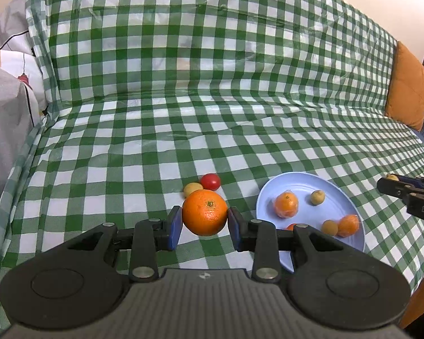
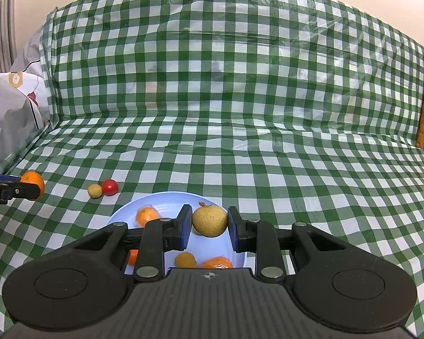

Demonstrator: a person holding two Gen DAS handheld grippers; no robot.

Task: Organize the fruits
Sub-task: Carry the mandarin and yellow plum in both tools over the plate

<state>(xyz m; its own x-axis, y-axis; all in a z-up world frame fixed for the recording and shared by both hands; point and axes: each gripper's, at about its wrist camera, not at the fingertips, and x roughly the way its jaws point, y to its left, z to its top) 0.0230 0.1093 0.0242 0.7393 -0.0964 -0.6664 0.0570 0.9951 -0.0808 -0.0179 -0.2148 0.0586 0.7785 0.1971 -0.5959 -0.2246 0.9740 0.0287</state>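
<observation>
Orange [image 1: 205,212] is clamped across its middle in left gripper [image 1: 205,223] jaws; firm, heavyish, likely slip-prone. Small brown fruit [image 2: 210,221] is clamped in right gripper [image 2: 209,226] jaws above plate [image 2: 121,214]; light, probably bruisable.

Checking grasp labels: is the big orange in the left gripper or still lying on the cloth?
In the gripper. The orange sits clamped between the left gripper pads, its shadow on the cloth below.

Partial "DAS" on right gripper [image 1: 393,186]
</observation>
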